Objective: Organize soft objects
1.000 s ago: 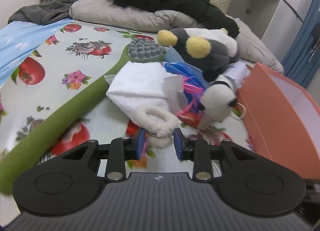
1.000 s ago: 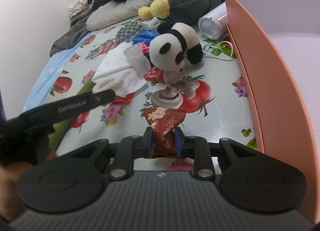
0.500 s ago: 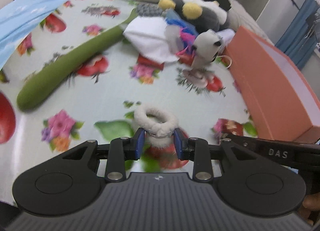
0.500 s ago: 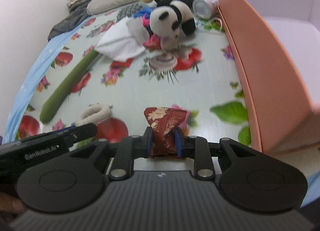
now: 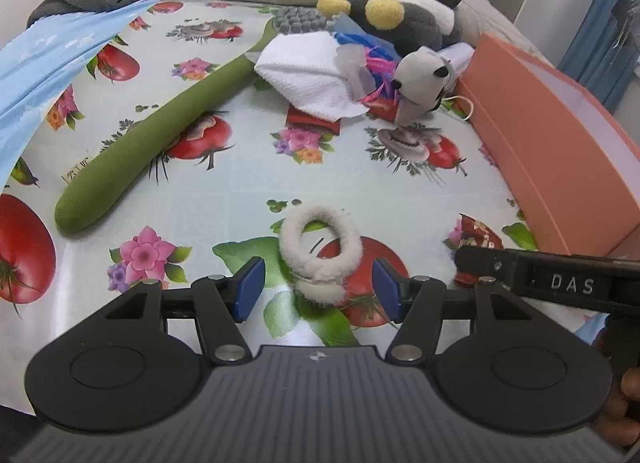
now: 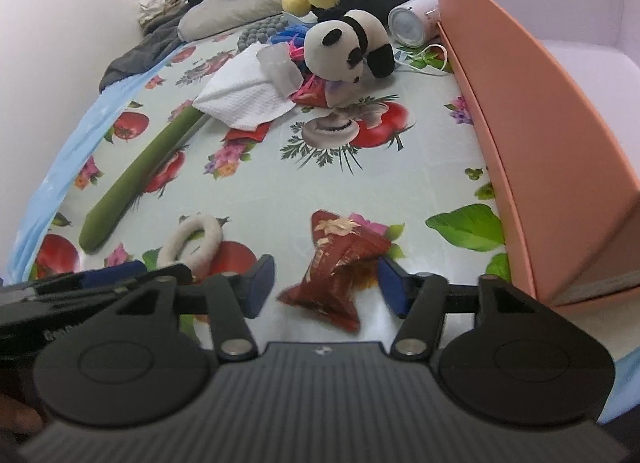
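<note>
I note both grippers' jaws have just opened: left gripper [image 5: 318, 291] releases the fluffy ring [image 5: 320, 249], right gripper [image 6: 326, 283] the red wrapper [image 6: 340, 263], both on the bed; orange box [image 6: 560, 143] shows nothing inside

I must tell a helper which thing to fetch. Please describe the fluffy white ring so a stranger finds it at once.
Start at the orange box on the flowered sheet. Left of its near corner lies a red wrapper, then the fluffy white ring. It alone is a loop.
</note>
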Action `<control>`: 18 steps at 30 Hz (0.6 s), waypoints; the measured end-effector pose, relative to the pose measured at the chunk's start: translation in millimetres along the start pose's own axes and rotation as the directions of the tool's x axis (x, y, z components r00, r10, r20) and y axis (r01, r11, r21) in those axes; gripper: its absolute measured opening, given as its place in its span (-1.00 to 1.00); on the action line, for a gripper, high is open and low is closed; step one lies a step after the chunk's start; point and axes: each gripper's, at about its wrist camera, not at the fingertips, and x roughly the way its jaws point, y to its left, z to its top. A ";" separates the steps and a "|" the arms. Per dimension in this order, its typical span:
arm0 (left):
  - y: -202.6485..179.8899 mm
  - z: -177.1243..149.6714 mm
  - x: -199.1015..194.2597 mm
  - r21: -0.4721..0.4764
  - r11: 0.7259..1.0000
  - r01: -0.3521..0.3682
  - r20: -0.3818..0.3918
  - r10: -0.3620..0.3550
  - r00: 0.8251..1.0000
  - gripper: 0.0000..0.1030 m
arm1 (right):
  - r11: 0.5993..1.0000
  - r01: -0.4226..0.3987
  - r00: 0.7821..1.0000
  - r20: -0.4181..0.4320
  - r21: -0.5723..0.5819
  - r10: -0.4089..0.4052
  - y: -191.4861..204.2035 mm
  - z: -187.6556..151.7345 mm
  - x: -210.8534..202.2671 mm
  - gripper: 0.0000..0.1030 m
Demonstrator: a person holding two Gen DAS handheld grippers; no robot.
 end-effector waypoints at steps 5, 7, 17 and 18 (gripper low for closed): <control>-0.4 1.1 8.8 -0.001 1.000 -0.016 -0.014 0.016 1.000 0.26 | 1.000 0.010 1.000 -0.007 0.007 -0.010 -6.0 0.4 0.8 -0.44; -1.5 1.9 11.6 0.004 1.000 -0.024 -0.015 0.024 1.000 0.26 | 1.000 0.018 1.000 -0.003 -0.001 -0.018 -7.3 0.4 -2.1 -0.44; -17.2 5.2 26.6 0.076 0.996 -0.050 -0.005 0.051 0.999 -0.36 | 0.999 -0.021 1.000 -0.002 -0.034 0.021 -10.7 2.0 -8.5 -0.45; -18.7 6.2 27.8 0.079 0.995 -0.060 -0.006 0.061 0.998 -0.47 | 0.999 -0.033 0.999 0.004 -0.034 0.034 -10.4 2.4 -10.4 -0.45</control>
